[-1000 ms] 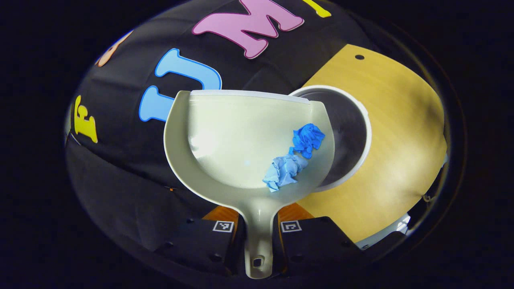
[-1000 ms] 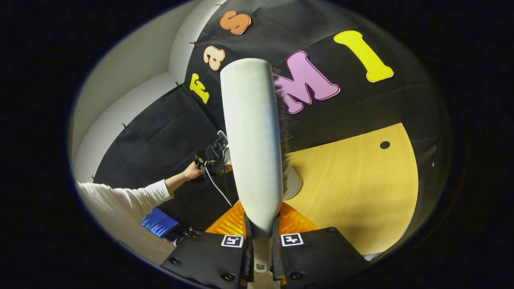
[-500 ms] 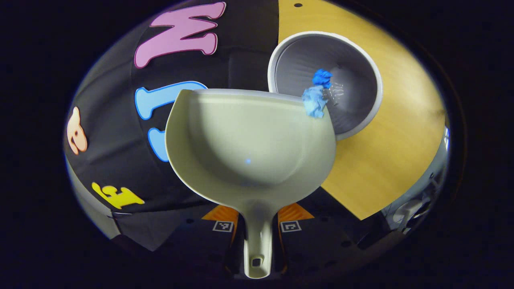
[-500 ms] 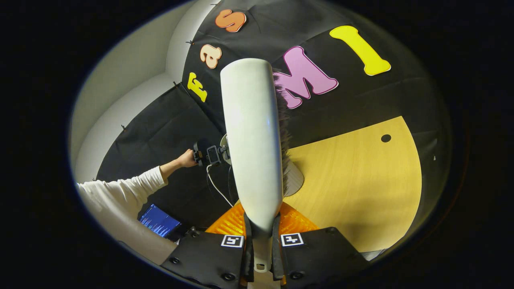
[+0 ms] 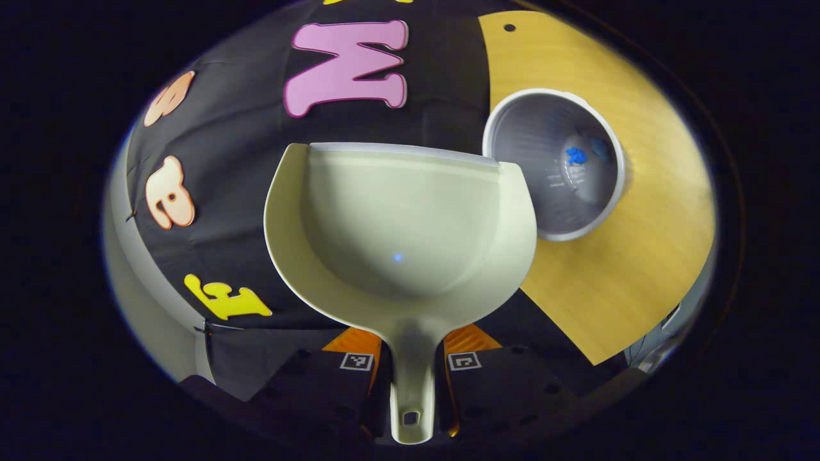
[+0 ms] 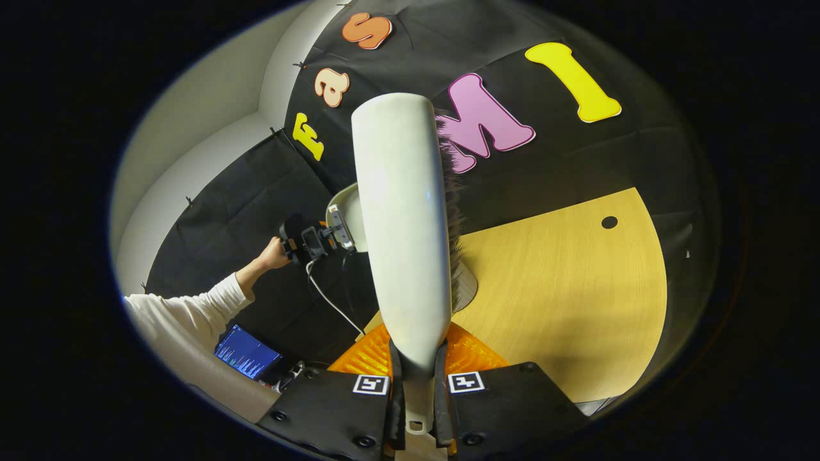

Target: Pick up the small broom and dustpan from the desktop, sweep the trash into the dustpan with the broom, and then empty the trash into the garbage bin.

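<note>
Between our left gripper (image 5: 410, 378) fingers: pale plastic dustpan (image 5: 400, 237) handle, clamped, pan bare.
Blue crumpled scraps (image 5: 576, 155) lie inside the grey round bin (image 5: 554, 163) beyond; our right gripper (image 6: 415, 397) clamps the cream broom (image 6: 402, 224).

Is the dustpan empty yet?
Empty: the dustpan shows a bare scoop, and blue trash lies at the bottom of the garbage bin.

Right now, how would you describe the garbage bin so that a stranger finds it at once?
Look at the wooden desktop. The bin stands on it beside the dustpan that the left gripper holds. It is a round grey bin with a pale rim and blue trash at its bottom.
</note>
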